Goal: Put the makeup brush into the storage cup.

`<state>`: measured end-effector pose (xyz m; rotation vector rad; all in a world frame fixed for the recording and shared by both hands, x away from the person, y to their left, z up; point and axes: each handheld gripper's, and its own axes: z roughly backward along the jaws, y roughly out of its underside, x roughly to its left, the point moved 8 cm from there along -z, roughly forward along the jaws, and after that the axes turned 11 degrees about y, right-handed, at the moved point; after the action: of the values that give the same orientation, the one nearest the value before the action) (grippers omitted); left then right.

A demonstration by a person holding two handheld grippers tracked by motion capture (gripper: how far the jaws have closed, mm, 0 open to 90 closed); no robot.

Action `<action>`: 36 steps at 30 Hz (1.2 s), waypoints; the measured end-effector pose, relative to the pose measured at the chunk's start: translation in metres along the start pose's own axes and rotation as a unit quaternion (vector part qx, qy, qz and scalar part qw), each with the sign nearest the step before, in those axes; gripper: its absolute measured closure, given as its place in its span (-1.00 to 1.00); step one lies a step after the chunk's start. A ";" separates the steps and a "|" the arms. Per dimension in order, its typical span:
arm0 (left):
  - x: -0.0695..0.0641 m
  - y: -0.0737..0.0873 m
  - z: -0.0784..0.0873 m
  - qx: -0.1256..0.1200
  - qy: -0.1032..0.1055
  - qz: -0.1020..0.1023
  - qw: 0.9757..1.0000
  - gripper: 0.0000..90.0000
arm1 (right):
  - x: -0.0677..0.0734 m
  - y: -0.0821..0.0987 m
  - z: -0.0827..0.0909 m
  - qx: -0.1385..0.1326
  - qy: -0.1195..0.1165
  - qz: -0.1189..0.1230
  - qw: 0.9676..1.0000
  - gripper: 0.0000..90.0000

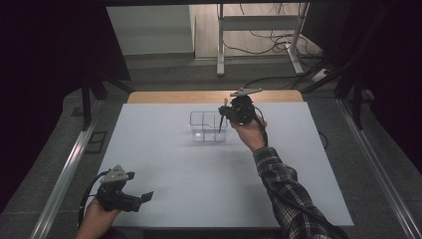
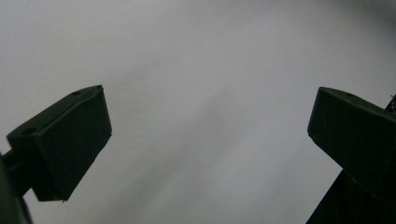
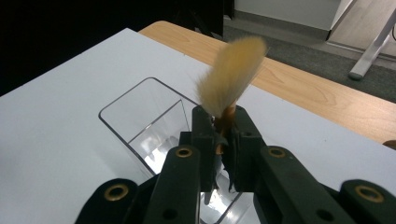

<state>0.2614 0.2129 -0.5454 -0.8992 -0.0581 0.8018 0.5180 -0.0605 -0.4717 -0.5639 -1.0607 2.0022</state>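
Over the far middle of the desk: our right tool (image 1: 225, 111) hangs above the clear plastic compartmented organiser box (image 1: 199, 119), which stands on the white desk (image 1: 199, 189).
Right tool's state: its jaws are clamped tight on the ferrule of a makeup brush with a tan bristle head and dark handle (image 3: 232, 74).
Brush's long axis: close to upright in the high view, bristles up and the dark handle (image 1: 220, 123) pointing down.
Handle tip against box: we read it as at or just inside the box's right-hand compartments; which cell we cannot tell.
Key relation: the box lies straight below the brush, so we judge the coming move to be a drop along the handle's own line.
Left tool (image 1: 142, 198): near the front left edge of the desk, well apart from the box, jaws wide with nothing between them.
Nearer hand: the right hand (image 1: 247, 130), plainly.
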 end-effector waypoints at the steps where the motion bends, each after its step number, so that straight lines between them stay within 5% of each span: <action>1: 0.000 0.000 0.000 0.001 0.000 -0.001 1.000 -1.00 | 0.000 0.001 -0.001 0.001 0.001 0.001 1.000 0.85; 10: -0.001 0.000 0.000 0.002 0.000 -0.002 1.000 -0.99 | -0.003 0.008 -0.005 0.012 0.010 0.011 1.000 0.84; 15: -0.001 0.000 -0.001 0.003 0.001 -0.002 1.000 -0.99 | -0.007 0.002 -0.006 0.012 0.029 0.022 0.999 -0.29; 16: -0.001 0.000 -0.001 0.003 0.001 -0.002 1.000 -0.99 | -0.007 0.002 -0.006 0.012 0.029 0.022 0.999 -0.29; 17: -0.001 0.000 -0.001 0.003 0.001 -0.001 1.000 -0.99 | -0.008 0.001 -0.009 0.018 0.024 0.015 0.999 -0.65; 19: -0.001 0.000 -0.001 0.003 0.001 -0.001 1.000 -0.99 | -0.010 0.001 -0.011 0.023 0.032 0.008 0.999 -0.90; 36: -0.001 0.000 -0.001 0.004 0.000 -0.001 1.000 -0.99 | -0.011 0.016 -0.010 0.057 0.013 -0.014 0.998 -0.98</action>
<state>0.2609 0.2119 -0.5459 -0.8923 -0.0560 0.7998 0.5245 -0.0700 -0.4909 -0.5104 -0.9268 2.0102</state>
